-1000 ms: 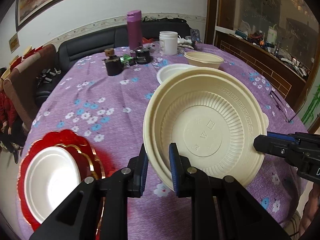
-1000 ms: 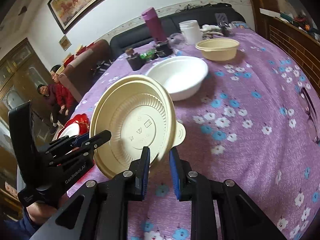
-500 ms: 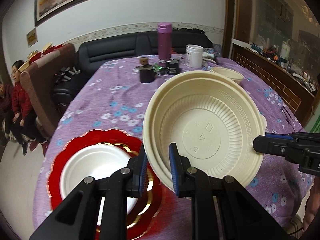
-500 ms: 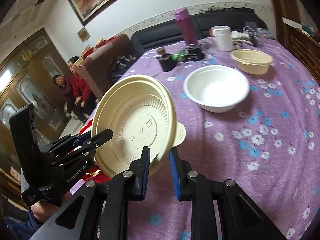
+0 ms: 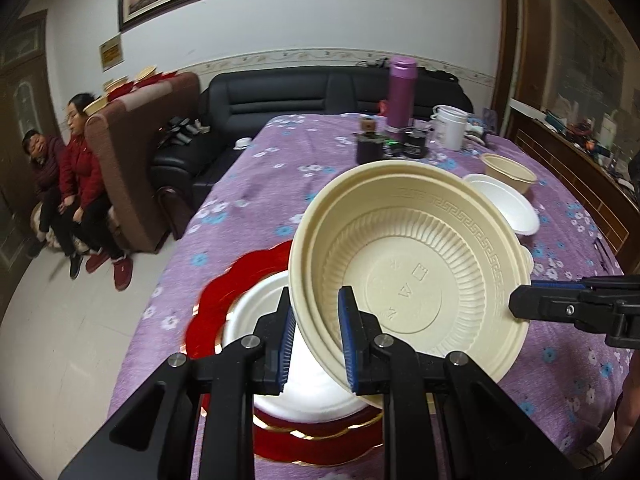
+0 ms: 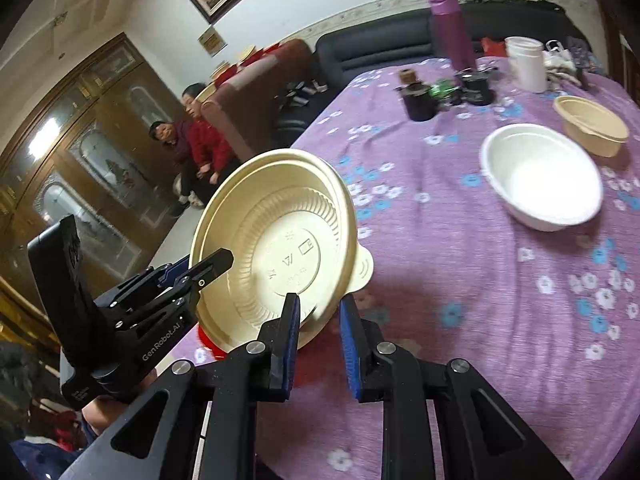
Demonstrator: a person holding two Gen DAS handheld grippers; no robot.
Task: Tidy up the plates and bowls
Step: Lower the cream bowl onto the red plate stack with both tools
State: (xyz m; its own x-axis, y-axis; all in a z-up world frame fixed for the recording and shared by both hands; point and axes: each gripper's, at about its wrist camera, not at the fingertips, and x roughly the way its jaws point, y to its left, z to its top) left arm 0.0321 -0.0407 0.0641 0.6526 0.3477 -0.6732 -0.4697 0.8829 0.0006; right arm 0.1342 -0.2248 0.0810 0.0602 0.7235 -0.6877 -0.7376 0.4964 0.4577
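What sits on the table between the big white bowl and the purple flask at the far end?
In the right wrist view, between the white bowl and the purple flask stand small dark pots and something green; otherwise flowered cloth.

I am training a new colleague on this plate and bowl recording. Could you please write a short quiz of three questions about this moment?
1. True or false: both grippers grip the rim of the cream bowl.
2. What lies on the red plate? A) a white plate B) a purple flask C) nothing
3. Fill in: behind the white bowl on the table stands a small ____ bowl.

Key
1. True: the left gripper and the right gripper each pinch its rim, on opposite sides.
2. A: the white plate.
3. Cream: the small cream bowl.
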